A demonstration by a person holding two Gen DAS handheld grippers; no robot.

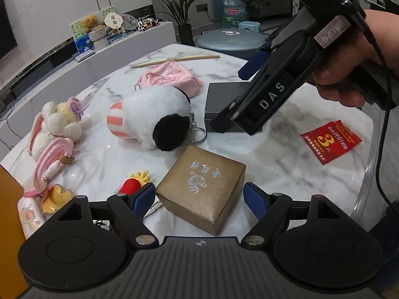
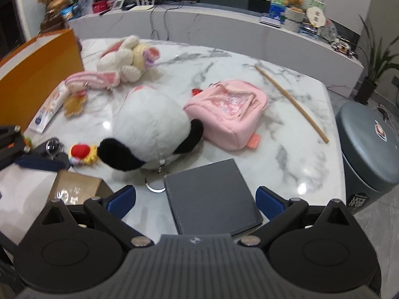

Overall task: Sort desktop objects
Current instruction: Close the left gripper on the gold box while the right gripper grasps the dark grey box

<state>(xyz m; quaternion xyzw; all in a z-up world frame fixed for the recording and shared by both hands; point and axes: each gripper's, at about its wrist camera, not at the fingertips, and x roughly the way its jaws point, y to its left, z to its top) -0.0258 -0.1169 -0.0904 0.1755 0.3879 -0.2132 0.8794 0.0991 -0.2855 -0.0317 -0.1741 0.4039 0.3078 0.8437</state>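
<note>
A gold gift box [image 1: 203, 188] sits on the marble table [image 1: 286, 164] between the open fingers of my left gripper [image 1: 200, 199]. It also shows in the right wrist view [image 2: 74, 186]. A dark grey flat box [image 2: 212, 194] lies between the open fingers of my right gripper [image 2: 195, 200]; in the left wrist view the right gripper [image 1: 251, 72] hovers over that box [image 1: 224, 104]. A white and black plush keychain [image 1: 154, 117] lies mid-table, also seen in the right wrist view [image 2: 149, 134]. Both grippers hold nothing.
A pink pouch [image 2: 227, 112], a crochet bunny [image 2: 124, 59], a wooden stick [image 2: 291, 99], a red packet [image 1: 330, 140], small toys [image 1: 136, 184] and a tube [image 2: 49, 109] lie around. An orange box [image 2: 32, 74] stands at the left. A grey stool [image 2: 369, 149] stands beside the table.
</note>
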